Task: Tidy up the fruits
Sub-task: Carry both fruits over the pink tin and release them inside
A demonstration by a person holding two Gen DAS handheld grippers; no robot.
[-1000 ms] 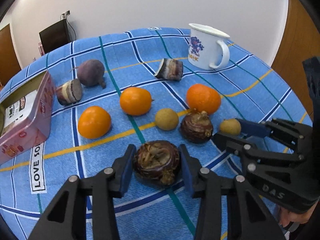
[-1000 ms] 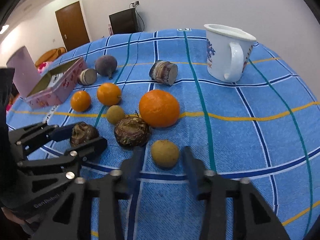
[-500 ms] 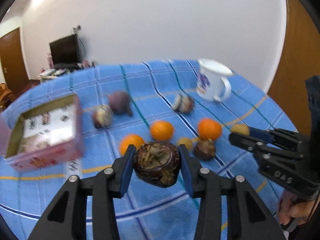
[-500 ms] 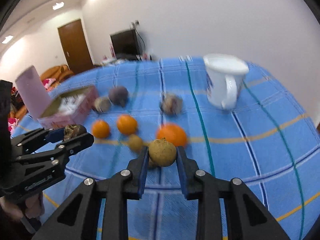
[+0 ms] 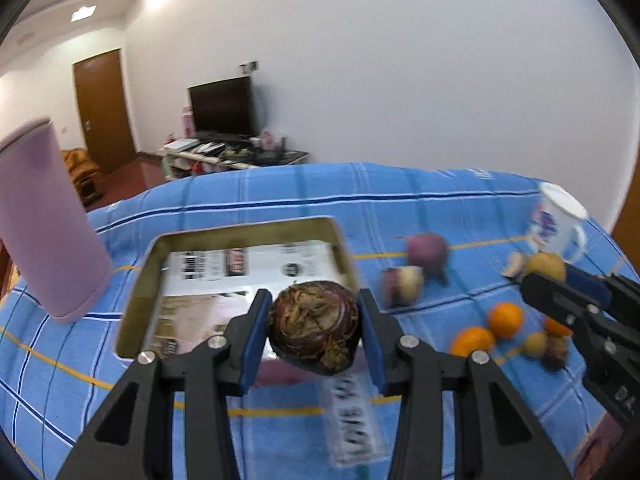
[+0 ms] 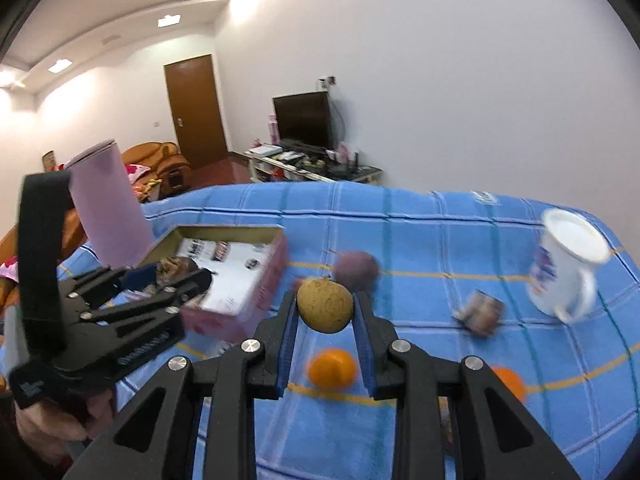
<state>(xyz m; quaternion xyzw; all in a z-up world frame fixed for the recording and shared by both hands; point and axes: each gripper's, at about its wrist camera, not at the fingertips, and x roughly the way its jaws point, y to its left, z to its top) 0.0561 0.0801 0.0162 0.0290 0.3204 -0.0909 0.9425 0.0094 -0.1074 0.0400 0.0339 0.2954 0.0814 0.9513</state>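
Now both tongs are up off the blue checked tablecloth (image 5: 280, 200), and each one is loaded. The left gripper (image 5: 314, 332) is clamped on a dark brown bulb (image 5: 314, 330), pads pressed on either side, and it hangs right over the near edge of the open tin box (image 5: 240, 230). The paper lining the box floor shows just behind the bulb. The box lid (image 5: 48, 216), pink, stands upright at the box's left side.

Over to the other side: the right gripper (image 6: 325, 312) is squeezing a small tan round fruit (image 6: 325, 305), held above the cloth just to the right of the box (image 6: 256, 280).

Right of the box, on the cloth, a purple beet (image 5: 427, 249) sits with a cut root piece (image 5: 401, 285) touching it. Farther right of the box lie two oranges (image 5: 505, 319) close together, blurred. The white mug (image 6: 568, 264) stands well to the right of the box, with another cut piece (image 6: 482, 312) near it.
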